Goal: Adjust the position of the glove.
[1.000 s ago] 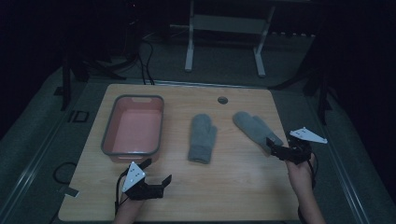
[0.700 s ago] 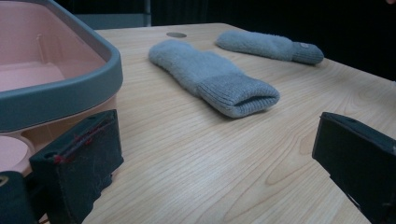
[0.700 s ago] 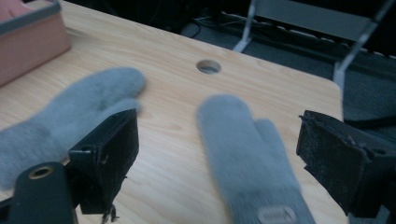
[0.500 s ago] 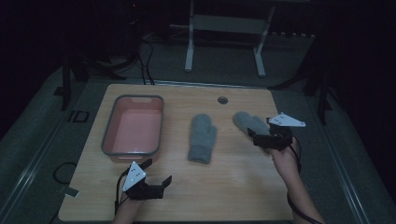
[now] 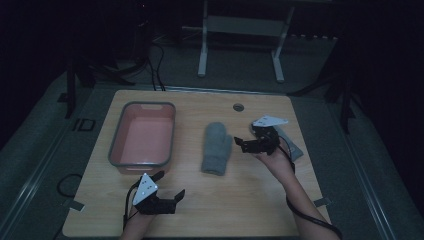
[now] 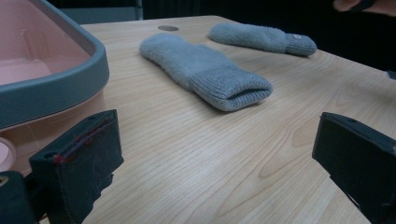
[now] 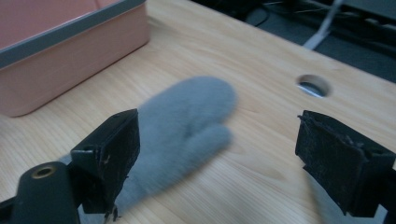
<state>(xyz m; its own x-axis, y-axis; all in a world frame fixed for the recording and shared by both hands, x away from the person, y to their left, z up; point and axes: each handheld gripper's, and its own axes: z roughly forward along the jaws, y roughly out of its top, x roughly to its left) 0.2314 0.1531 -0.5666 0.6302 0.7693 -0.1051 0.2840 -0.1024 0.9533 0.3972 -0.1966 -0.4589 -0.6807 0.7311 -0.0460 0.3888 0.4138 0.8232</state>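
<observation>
Counter [image 5: 250,200] of pale wood grain carries everything. Pink rectangular plastic tub w/ grey rim [image 5: 142,140] sits at its left half. Grey knitted wool mitten [image 5: 216,148] lies flat just right of tub, thumb on its right side, cuff toward the person. Second grey mitten [image 5: 291,145] lies further right of tub, partly hidden by right gripper [image 5: 250,145]. That gripper hangs between the two mittens, fingers spread wide, grasping nothing. Left gripper [image 5: 165,187] rests near tub's front edge, fingers also released & empty.
</observation>
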